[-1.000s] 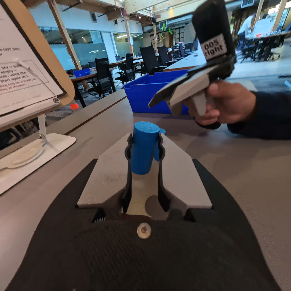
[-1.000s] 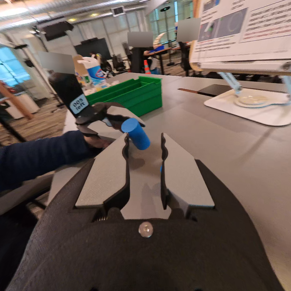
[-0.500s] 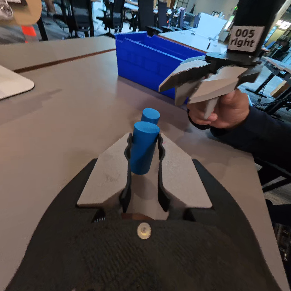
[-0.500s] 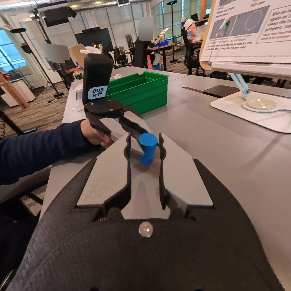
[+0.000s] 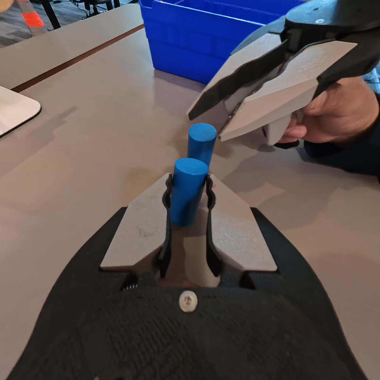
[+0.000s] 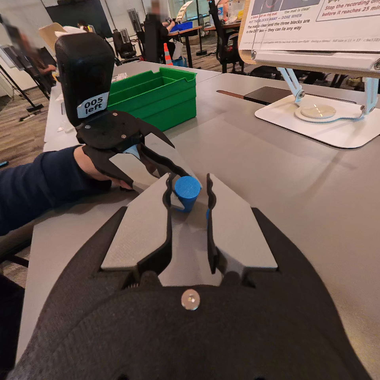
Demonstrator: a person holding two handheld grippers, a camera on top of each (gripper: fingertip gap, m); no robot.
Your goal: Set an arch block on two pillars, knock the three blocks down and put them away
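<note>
Blue cylinder (image 5: 188, 193) was clamped upright by the left gripper (image 5: 187, 181); just ahead stood its twin (image 5: 201, 144). Right gripper (image 6: 188, 185) was held open, empty. Pillar-setting seemed underway; releasing looked next.

Two blue round pillars stand close together on the grey surface. The near pillar (image 5: 188, 193) leans a little and is squeezed between the left gripper's (image 5: 187, 181) pads. The far pillar (image 5: 200, 141) stands up straight, alone.
</note>
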